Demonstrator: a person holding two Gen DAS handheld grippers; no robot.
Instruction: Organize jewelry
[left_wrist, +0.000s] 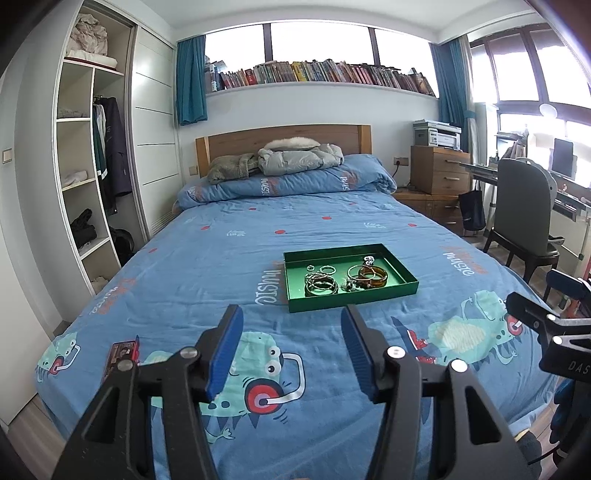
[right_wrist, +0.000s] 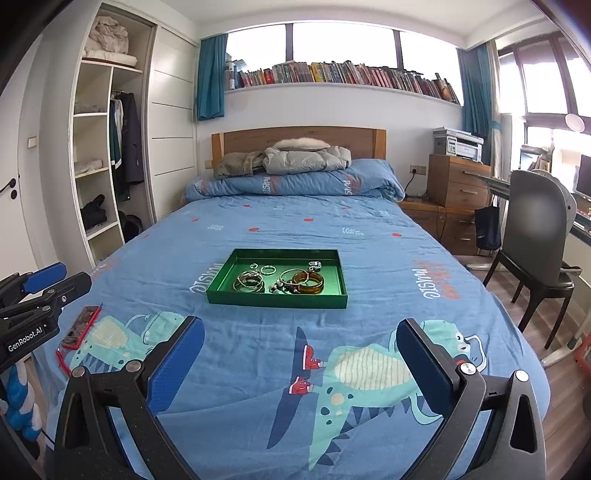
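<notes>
"GenRobot.AI" is printed on the left gripper (right_wrist: 40, 291) body. Shallow green rectangular tray (right_wrist: 218, 286) sits mid-bed on the blue dinosaur-print bedspread (right_wrist: 369, 236), holding an amber bangle (right_wrist: 308, 282), dark stacked bracelets (right_wrist: 249, 282) and small silver rings (right_wrist: 266, 269). Both grippers' jaws stand open and empty, left gripper and right gripper (right_wrist: 299, 363) alike; tray lies ahead, well apart. Red phone (right_wrist: 80, 326) lies at the left edge.
</notes>
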